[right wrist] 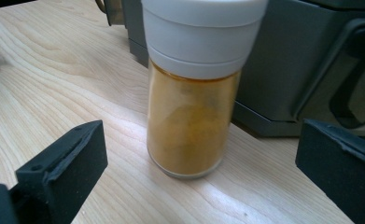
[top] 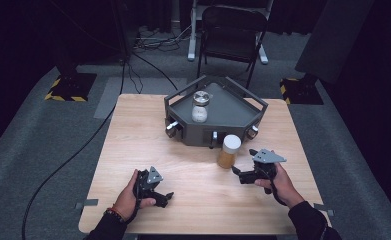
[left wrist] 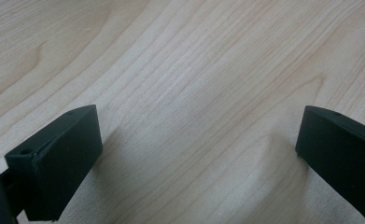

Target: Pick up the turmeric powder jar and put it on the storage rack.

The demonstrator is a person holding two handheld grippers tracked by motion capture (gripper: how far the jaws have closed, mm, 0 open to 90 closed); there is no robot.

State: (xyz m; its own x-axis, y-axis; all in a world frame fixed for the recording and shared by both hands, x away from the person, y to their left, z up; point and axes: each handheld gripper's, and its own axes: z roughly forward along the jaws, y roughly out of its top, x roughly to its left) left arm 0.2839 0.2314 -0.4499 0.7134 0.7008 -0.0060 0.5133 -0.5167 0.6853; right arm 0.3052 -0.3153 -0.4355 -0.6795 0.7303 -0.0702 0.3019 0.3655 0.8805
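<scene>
A spice jar (top: 229, 151) with a white lid and orange-yellow powder stands upright on the wooden table (top: 133, 130), just in front of a grey angular tray (top: 243, 122). Inside the tray stands a glass jar (top: 200, 106) with white contents. My right gripper (top: 239, 173) is open at the jar's right, its jaws pointing at it. In the right gripper view the spice jar (right wrist: 192, 116) stands a little ahead of the open right gripper (right wrist: 201, 140), untouched, with the tray (right wrist: 283, 70) behind it. My left gripper (top: 167, 197) rests low at the front left. In its own view the left gripper (left wrist: 199, 149) is open over bare wood.
Small knobs stick out of the tray's front wall (top: 172, 126). Behind the table stand a black folding chair (top: 231, 35) and two stand bases with yellow-black tape (top: 69, 86). Cables (top: 83, 145) run across the grey floor at the left.
</scene>
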